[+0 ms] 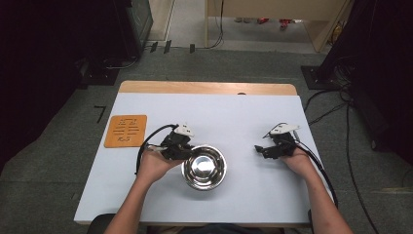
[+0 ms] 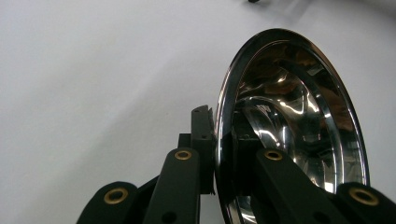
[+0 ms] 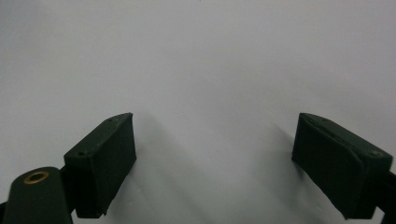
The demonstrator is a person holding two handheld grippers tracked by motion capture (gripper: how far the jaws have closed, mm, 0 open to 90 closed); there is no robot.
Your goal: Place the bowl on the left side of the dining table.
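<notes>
A shiny steel bowl [image 1: 204,167] sits on the white table [image 1: 214,117], near its front middle. My left gripper [image 1: 184,152] is at the bowl's left rim and is shut on it. In the left gripper view the two black jaws pinch the bowl's rim [image 2: 219,140] between them, one outside and one inside the bowl [image 2: 299,121]. My right gripper [image 1: 260,150] rests to the right of the bowl, apart from it. Its jaws stand wide open over bare table in the right gripper view, with nothing between the fingers [image 3: 100,163].
An orange square mat [image 1: 125,130] lies at the table's left side. Black cables trail from both grippers across the table. A wooden strip [image 1: 207,87] runs along the far edge. Dark equipment and cables [image 1: 350,122] stand on the floor around the table.
</notes>
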